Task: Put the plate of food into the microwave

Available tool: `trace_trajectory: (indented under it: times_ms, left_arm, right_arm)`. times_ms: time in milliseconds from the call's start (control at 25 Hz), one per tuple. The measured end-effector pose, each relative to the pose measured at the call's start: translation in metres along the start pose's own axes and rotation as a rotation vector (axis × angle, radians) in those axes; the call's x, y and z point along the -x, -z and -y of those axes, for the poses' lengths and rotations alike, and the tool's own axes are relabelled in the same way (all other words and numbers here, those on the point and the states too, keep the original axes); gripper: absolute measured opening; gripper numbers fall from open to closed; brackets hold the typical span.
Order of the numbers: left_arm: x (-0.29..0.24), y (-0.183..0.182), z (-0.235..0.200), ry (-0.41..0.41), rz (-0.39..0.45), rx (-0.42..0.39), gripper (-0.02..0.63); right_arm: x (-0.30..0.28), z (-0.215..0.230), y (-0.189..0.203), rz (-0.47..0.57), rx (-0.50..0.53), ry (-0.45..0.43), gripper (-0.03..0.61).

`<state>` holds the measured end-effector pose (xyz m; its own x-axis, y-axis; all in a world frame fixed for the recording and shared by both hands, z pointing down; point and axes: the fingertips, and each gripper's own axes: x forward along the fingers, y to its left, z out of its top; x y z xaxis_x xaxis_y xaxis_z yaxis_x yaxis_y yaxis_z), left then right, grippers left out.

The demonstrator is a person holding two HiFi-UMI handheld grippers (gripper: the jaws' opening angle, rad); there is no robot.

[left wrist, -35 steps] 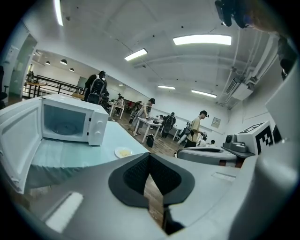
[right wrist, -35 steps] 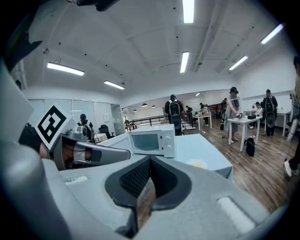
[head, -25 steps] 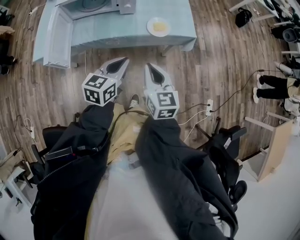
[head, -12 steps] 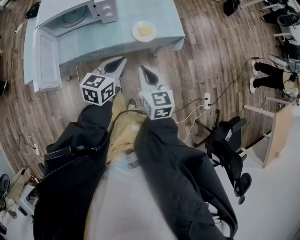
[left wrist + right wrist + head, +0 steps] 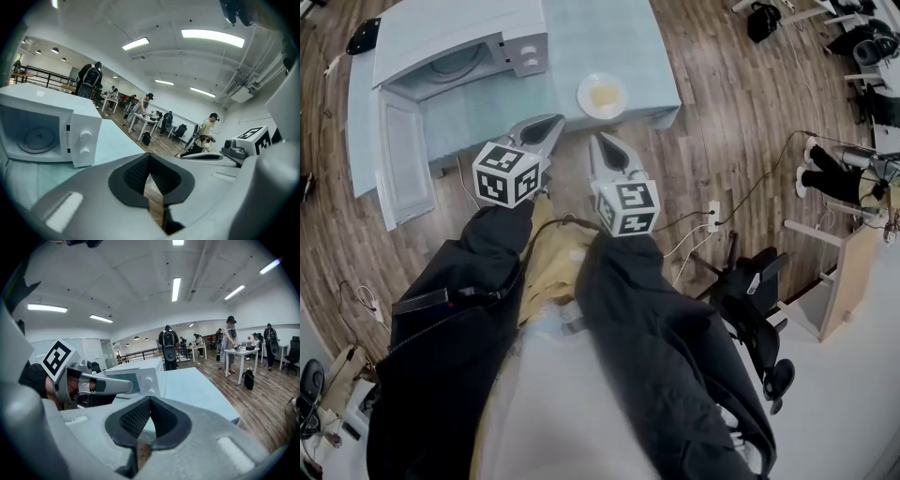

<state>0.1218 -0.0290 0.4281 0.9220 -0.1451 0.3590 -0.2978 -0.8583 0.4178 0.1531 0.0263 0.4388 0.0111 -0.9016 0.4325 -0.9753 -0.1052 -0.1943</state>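
both left gripper (image 5: pixel 551 121) and right gripper (image 5: pixel 598 140) have fingers pressed together, empty; plate of food (image 5: pixel 602 95) sits on the desk (image 5: pixel 605 33), microwave (image 5: pixel 441 39) open, everything left to do.

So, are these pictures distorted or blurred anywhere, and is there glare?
Head view: strong fisheye bend, the planks of the brown wooden floor curve around the pale blue table; light is even, nothing blurred. Left gripper view: dark round corners, the long ceiling light is burnt out to white, the white boxy microwave is sharp. Right gripper view: same dark corners, its ceiling strip lights glare.
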Motion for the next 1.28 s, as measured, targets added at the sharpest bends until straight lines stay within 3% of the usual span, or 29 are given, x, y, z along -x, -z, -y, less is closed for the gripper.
trace_trajectory:
  times_ms: [160, 400, 560, 720, 920, 1120, 1280]
  left_arm:
    - [-0.006, -0.003, -0.042, -0.003, -0.025, 0.045, -0.003]
    - [-0.01, 0.005, -0.05, -0.001, -0.077, 0.082, -0.003]
    - [-0.029, 0.015, -0.091, 0.027, -0.135, 0.115, -0.002]
    - [-0.042, 0.038, -0.095, 0.032, -0.2, 0.15, -0.003]
    - [-0.065, 0.06, -0.099, -0.015, -0.253, 0.166, -0.002]
    - [-0.073, 0.091, -0.098, -0.088, -0.3, 0.242, -0.003]
    - [-0.075, 0.101, -0.1, -0.129, -0.309, 0.282, -0.003]
  right_arm:
    - [-0.044, -0.005, 0.004, -0.06, -0.008, -0.016, -0.002]
    - [-0.053, 0.004, 0.021, -0.152, -0.03, -0.013, -0.002]
    - [-0.1, 0.011, 0.033, -0.214, -0.084, 0.009, -0.002]
    - [-0.107, 0.027, 0.058, -0.275, -0.153, 0.02, -0.002]
    - [-0.112, 0.062, 0.087, -0.329, -0.24, 0.013, -0.002]
    - [-0.115, 0.09, 0.115, -0.39, -0.308, -0.03, -0.002]
    - [-0.119, 0.116, 0.132, -0.413, -0.397, 0.015, 0.0]
